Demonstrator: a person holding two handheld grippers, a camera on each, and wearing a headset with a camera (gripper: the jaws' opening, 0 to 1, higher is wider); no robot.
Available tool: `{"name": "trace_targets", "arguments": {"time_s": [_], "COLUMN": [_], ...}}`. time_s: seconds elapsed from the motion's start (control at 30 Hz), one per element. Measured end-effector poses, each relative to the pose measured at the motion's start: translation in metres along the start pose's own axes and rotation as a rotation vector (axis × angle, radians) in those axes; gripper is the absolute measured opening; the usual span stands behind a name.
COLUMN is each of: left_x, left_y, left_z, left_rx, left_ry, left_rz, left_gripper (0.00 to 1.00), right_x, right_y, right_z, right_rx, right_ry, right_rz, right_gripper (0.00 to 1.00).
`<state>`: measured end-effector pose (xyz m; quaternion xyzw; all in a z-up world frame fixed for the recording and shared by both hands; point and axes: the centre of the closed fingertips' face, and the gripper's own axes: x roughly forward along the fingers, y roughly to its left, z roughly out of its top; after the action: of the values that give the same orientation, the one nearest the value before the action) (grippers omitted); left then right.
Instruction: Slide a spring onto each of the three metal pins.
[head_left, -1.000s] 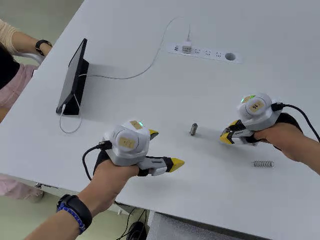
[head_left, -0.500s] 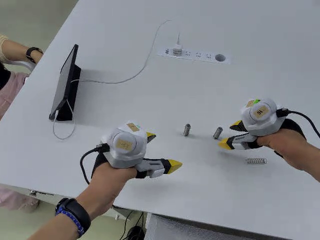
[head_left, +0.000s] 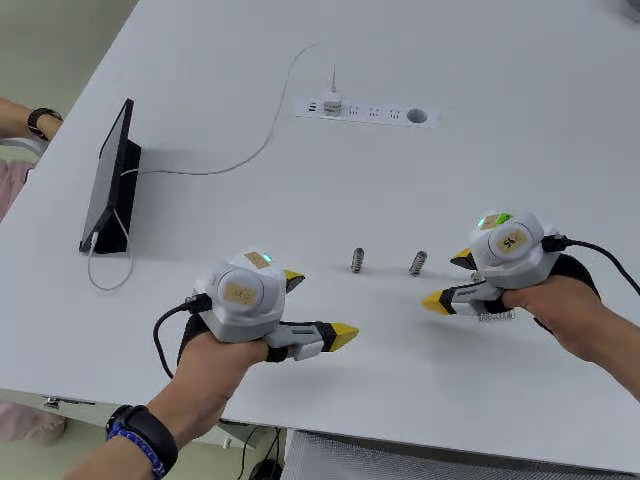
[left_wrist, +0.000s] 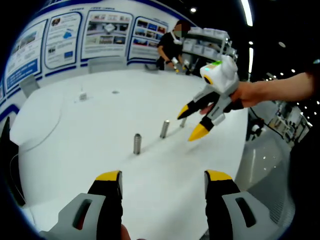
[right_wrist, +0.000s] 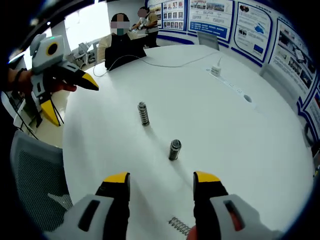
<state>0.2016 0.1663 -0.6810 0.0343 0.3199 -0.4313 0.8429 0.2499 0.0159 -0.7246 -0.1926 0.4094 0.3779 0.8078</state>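
Surfaces as I read them. The table (head_left: 520, 90) is a smooth white top, matt with a faint sheen. The left-hand pin (head_left: 357, 260) and right-hand pin (head_left: 418, 263) are dull grey metal, ribbed with wire coil; the loose spring (right_wrist: 179, 226) is thin bright wire. The left gripper (head_left: 320, 302) and right gripper (head_left: 447, 280) have pale matt plastic shells with black parts and smooth yellow tips. The power strip (head_left: 365, 111) is smooth white plastic.

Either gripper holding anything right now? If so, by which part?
Nothing held. The left gripper and right gripper both stand open and empty; the loose spring lies on the table near the right one, ungripped.
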Motion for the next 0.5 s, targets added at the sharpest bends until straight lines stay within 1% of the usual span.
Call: {"name": "trace_targets", "arguments": {"time_s": [0.07, 0.17, 0.3, 0.37, 0.5], "left_x": [0.001, 0.001, 0.001, 0.001, 0.001], "left_y": [0.0, -0.002, -0.004, -0.005, -0.005], "left_z": [0.0, 0.0, 0.0, 0.0, 0.001], "left_rx": [-0.002, -0.004, -0.002, -0.004, -0.002], "left_ry": [-0.001, -0.001, 0.001, 0.001, 0.004], "left_rz": [-0.001, -0.005, -0.007, -0.009, -0.01], "left_gripper": [0.68, 0.68, 0.68, 0.68, 0.68], "right_x": [-0.001, -0.005, -0.01, -0.014, -0.021], "right_y": [-0.001, 0.0, 0.003, 0.004, 0.007], "right_z": [-0.001, 0.0, -0.001, 0.0, -0.001], "right_rx": [0.014, 0.042, 0.056, 0.087, 0.138], "right_ry": [-0.003, -0.028, -0.048, -0.07, -0.106], "right_rz": [-0.016, -0.031, -0.048, -0.059, -0.065], "right_gripper": [0.53, 0.54, 0.55, 0.56, 0.58]}}
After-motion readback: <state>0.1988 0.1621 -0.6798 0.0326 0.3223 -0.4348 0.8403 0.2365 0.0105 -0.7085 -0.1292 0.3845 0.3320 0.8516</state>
